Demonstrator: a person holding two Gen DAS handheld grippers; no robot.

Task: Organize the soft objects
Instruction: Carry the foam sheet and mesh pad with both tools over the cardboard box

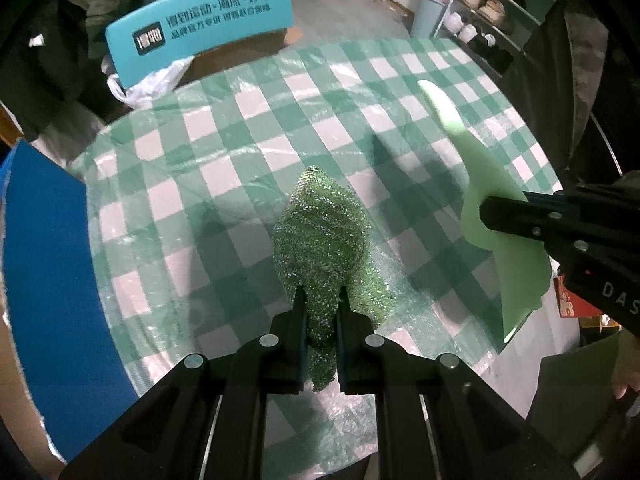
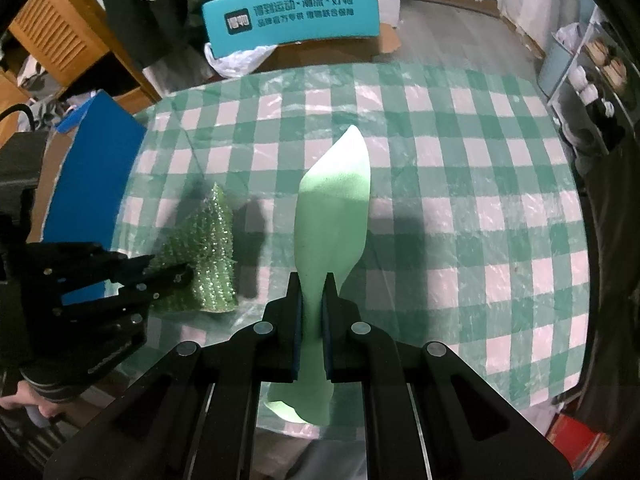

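- Left gripper [image 1: 320, 300] clamped on glittery green mesh scouring cloth [image 1: 326, 236], hanging above green-white checked tablecloth [image 1: 224, 152].
- Right gripper [image 2: 313, 292] pinches pale green foam sheet [image 2: 334, 216], also off the table.
- Keep both clamped and apart; blue-edged cardboard box [image 1: 52, 260] at left looks the likely drop.

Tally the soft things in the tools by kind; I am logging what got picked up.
Glittery green scrubber, in the left tool: 1
Smooth pale green sheet, in the right tool: 1
Total: 2
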